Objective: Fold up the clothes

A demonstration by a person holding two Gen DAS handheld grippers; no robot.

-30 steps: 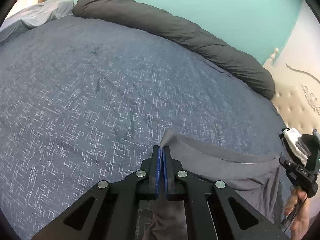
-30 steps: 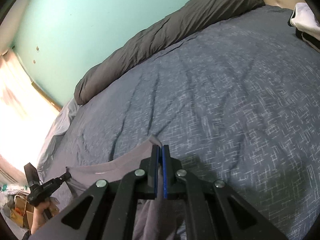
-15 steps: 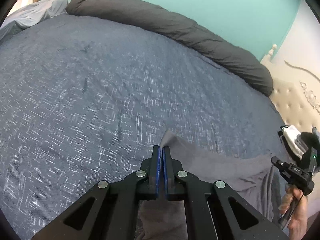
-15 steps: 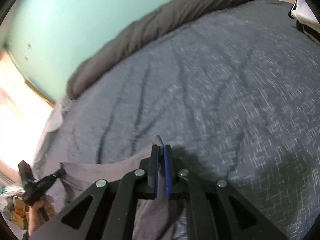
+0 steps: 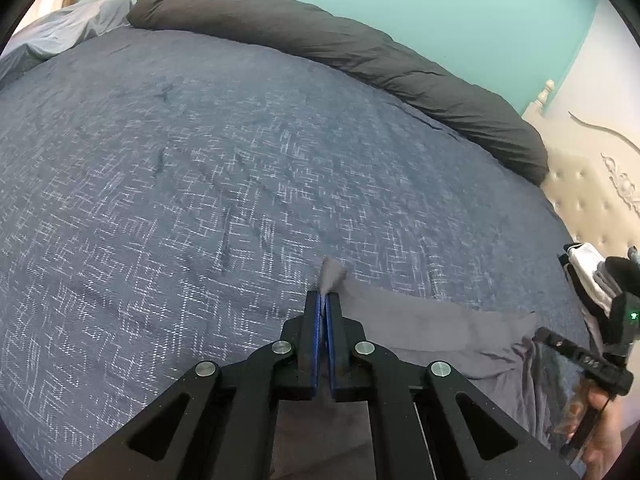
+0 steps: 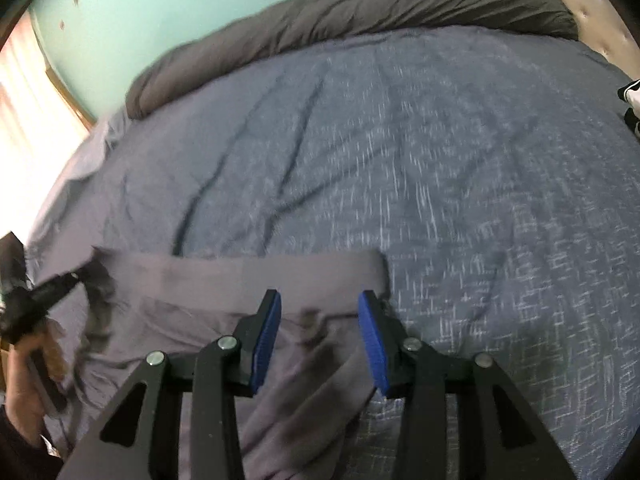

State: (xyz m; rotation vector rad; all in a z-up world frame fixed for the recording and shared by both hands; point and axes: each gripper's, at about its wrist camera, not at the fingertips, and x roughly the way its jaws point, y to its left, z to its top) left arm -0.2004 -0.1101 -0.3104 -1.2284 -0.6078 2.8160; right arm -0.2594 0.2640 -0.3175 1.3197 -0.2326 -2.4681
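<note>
A grey garment lies spread along the near edge of the blue patterned bed cover. My left gripper is shut on one corner of the garment, which sticks up past the fingertips. In the right wrist view the garment lies flat with its top edge straight, and my right gripper is open just above its right corner, holding nothing. The right gripper also shows at the right of the left wrist view, and the left gripper shows blurred at the left of the right wrist view.
A rolled dark grey duvet lies along the far side of the bed by the teal wall. A stack of folded clothes sits at the right by the beige tufted headboard. A light sheet is bunched at the far left.
My right gripper has opened and let go of its garment corner, which now lies flat on the bed. My left gripper stays shut on its corner, low over the cover.
</note>
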